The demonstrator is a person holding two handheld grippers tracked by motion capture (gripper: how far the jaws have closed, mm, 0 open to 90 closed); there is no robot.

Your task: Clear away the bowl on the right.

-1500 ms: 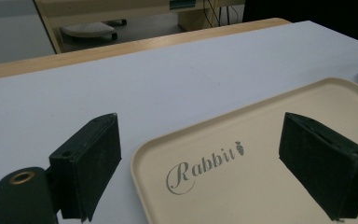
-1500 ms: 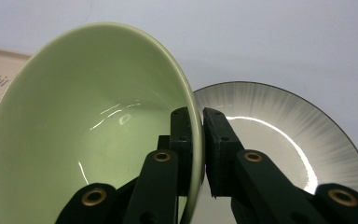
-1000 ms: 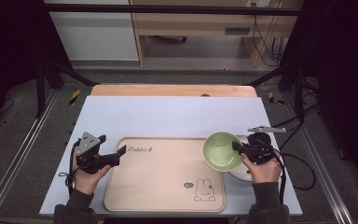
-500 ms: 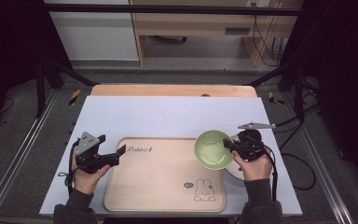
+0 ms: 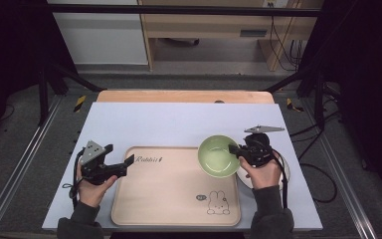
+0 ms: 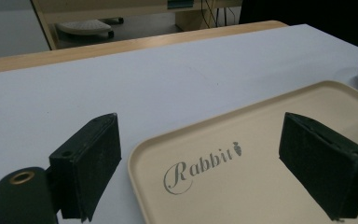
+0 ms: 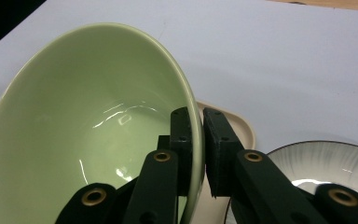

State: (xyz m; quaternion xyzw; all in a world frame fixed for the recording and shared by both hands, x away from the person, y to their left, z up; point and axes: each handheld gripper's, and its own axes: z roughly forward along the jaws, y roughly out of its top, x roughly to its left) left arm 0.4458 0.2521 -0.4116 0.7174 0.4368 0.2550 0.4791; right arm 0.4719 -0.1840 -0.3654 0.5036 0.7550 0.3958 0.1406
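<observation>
High view: right gripper (image 5: 235,149) pinches the right rim of a green bowl (image 5: 218,156), held over the tray's (image 5: 174,204) right far corner. White plate (image 5: 283,172) lies under the right hand (image 5: 261,172). Left gripper (image 5: 122,162) sits at the tray's left edge on the white surface (image 5: 169,124).

Left gripper view: fingers (image 6: 86,165) spread wide, nothing between them but the tray's "Rabbit" corner.

Right gripper view: fingers (image 7: 182,135) clamp the bowl's rim, one inside, one outside; plate just right of them.
</observation>
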